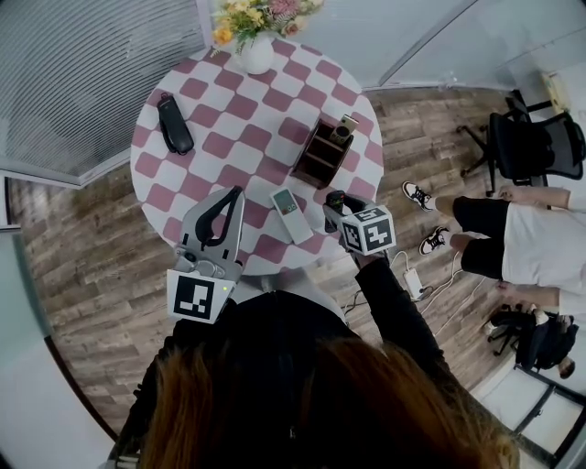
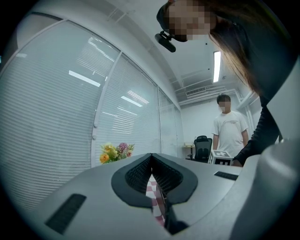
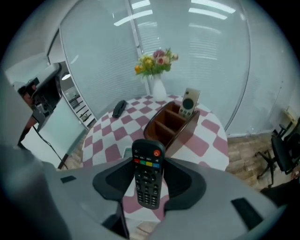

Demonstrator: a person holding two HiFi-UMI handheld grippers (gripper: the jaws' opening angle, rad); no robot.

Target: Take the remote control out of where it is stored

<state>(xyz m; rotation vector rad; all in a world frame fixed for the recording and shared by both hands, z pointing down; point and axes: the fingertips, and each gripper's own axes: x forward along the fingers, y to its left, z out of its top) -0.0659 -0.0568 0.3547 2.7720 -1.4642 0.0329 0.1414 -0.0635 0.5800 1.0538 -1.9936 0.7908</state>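
A round table (image 1: pixel 265 110) has pink and white squares on it. On its far left side lies a black thing (image 1: pixel 174 125); I cannot tell what it is.

The left gripper (image 1: pixel 236 194) is over the near left edge of the table. Its jaws are together, and there is nothing between them.

At the far edge stands a white vase (image 1: pixel 256 55) with yellow and pink flowers (image 1: pixel 261 14).

Near the middle, a white remote (image 1: pixel 291 214) lies flat on the table, between the two grippers.

A little to the right of it and farther off is a brown box (image 1: pixel 320 154) with open parts inside. A pale remote (image 1: pixel 345 126) stands up in the far right end of the box.

The right gripper (image 1: pixel 337 207) is over the near right edge of the table. Its jaws are clamped on the black remote control (image 3: pixel 147 180), one on each long side. The remote is out of the box, up in the air on the near side of it. Its end with the red button points at the box.

Far to the right, off the table, a person (image 1: pixel 540 243) in a white top is on the wood floor. A black chair (image 1: pixel 531 142) is just past them.
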